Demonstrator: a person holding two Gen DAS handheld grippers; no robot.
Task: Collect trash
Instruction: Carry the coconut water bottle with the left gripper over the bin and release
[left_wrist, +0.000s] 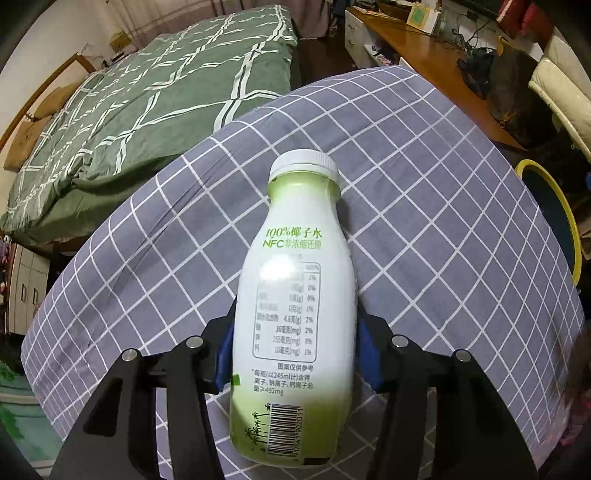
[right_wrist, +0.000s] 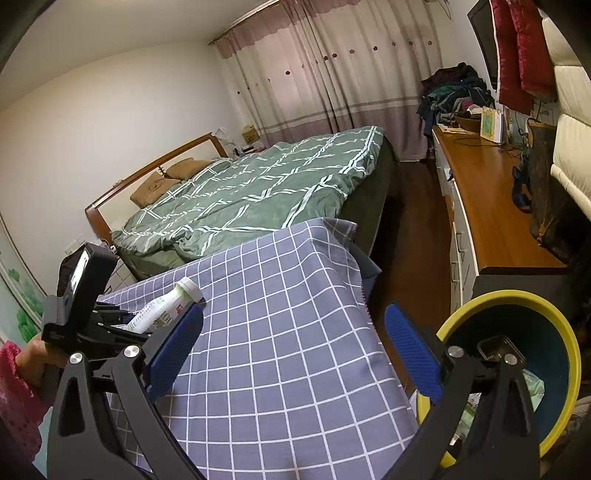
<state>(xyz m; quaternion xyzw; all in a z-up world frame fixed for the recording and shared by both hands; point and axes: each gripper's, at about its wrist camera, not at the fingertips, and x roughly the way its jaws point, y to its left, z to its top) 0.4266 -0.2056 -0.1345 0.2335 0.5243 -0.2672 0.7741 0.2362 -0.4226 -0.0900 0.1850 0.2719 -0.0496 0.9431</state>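
Grey checked cloth (left_wrist: 424, 192) under bottle (left_wrist: 295, 314) clamped in left gripper (left_wrist: 295, 354); right gripper (right_wrist: 291, 347) wide.

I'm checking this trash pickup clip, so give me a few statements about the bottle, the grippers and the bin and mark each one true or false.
1. The left gripper is shut on the bottle. True.
2. The bottle has no cap. False: a white cap is on it.
3. The right gripper holds a second bottle. False: its jaws stand open with nothing between them.
4. The bottle lies on the checked cloth. True, as far as the left wrist view shows.
5. The bin has a red rim. False: the rim is yellow.
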